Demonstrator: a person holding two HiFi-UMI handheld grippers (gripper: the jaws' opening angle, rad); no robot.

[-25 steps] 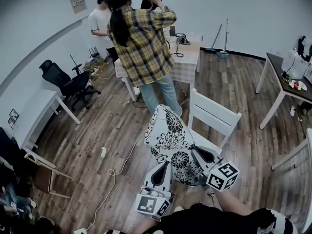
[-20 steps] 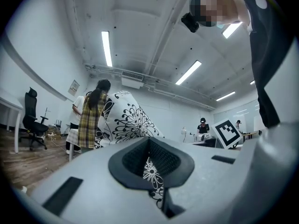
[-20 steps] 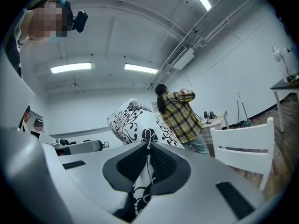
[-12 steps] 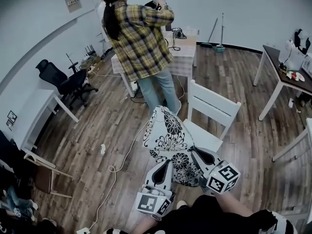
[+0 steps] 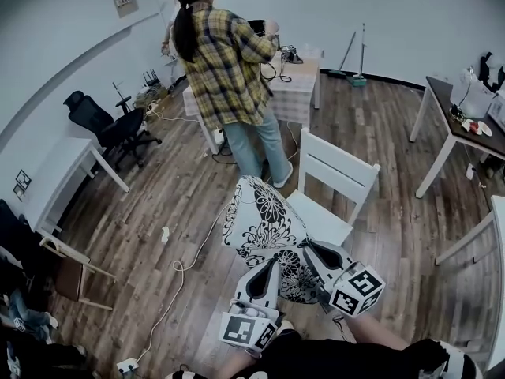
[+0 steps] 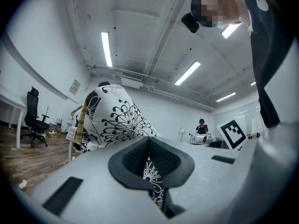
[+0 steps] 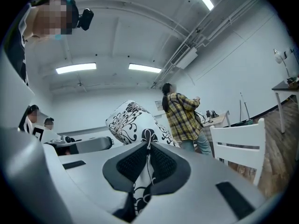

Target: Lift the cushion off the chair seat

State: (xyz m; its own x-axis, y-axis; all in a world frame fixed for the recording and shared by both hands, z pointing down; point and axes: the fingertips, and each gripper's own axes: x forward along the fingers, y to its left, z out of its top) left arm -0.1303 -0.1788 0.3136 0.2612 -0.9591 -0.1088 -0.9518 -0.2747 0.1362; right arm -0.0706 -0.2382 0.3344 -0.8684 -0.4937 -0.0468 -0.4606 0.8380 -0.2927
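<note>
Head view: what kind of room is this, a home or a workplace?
Probably a workplace, a lab or office room: a black office chair stands by a white desk, a table carries wired devices, and cables lie loose across the wooden floor.

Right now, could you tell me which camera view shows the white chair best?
The head view: the white chair shows from above, backrest and bare seat, with the cushion held beside it. The right gripper view catches only its backrest. The left gripper view shows no chair I can make out.
</note>
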